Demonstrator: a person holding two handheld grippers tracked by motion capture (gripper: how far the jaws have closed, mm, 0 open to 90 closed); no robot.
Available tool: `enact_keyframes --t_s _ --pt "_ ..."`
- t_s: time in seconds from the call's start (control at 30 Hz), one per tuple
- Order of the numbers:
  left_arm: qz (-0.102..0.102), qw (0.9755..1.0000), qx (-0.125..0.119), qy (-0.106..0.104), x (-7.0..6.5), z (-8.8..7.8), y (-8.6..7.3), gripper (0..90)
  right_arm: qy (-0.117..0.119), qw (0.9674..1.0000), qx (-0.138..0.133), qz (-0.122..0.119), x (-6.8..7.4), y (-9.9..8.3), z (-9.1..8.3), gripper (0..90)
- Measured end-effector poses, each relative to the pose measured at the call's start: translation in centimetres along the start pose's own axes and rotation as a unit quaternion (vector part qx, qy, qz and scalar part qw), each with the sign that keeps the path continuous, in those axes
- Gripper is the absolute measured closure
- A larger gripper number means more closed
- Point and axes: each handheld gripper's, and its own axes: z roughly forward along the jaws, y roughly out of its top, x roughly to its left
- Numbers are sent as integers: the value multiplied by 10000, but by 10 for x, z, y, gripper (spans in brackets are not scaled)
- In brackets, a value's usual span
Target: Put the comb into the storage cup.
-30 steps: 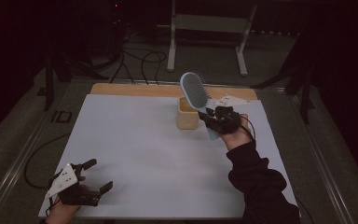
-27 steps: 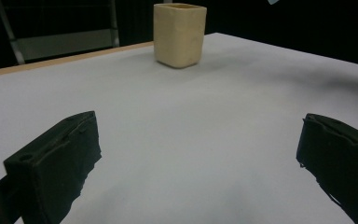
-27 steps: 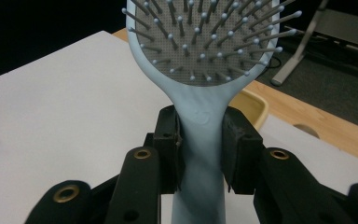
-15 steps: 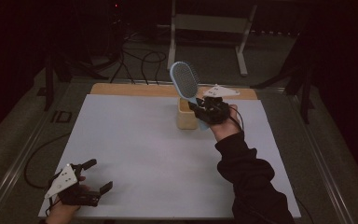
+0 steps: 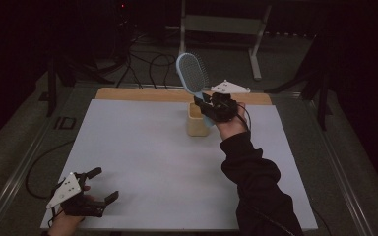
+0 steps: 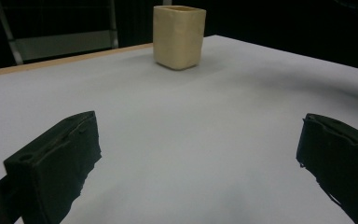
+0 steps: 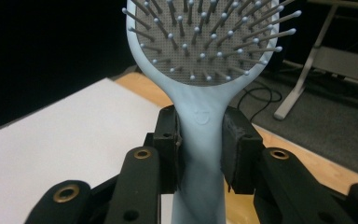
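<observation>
Dark room around a white table with a wooden strip along its far edge. From the high view, the right gripper is at about one o'clock on the table, clamped on the neck of a pale blue brush. The brush head tilts up and left above a cream cup, which is just beside the hand. The left gripper rests at seven o'clock, well apart, jaws spread and holding nothing.

Left gripper view: black jaws wide apart, bare table between them, the cup upright at twelve o'clock.

Right gripper view: both pads press the brush where handle meets head. It looks light, rigid, smooth plastic, likely to slip or swivel; the neck is the sound hold. Bristles face the camera. Cup rim is probably the only obstacle.
</observation>
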Motion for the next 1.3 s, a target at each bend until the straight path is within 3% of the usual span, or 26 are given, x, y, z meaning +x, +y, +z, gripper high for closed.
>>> enact_keyframes --t_s 0.37,0.47,0.77,0.83,1.0,1.3 --pt "-8 10000 -16 -13 1 -1 0 0 74 9984 -485 280 -8 5 14 703" --pt "-22 10000 -28 -18 0 -1 0 0 223 9971 -662 307 -11 6 17 703" --pt "-39 10000 -49 -14 1 -2 0 0 195 9948 -955 302 -17 10 26 703" --pt "-45 10000 -53 -11 1 -2 0 0 310 9932 -1066 354 -20 10 28 703" --pt "-58 10000 -76 -22 2 -2 0 0 237 9929 -1116 340 -21 11 35 703" --pt "-92 9999 -97 -28 2 -3 0 0 193 9920 -1242 108 -26 9 46 702"
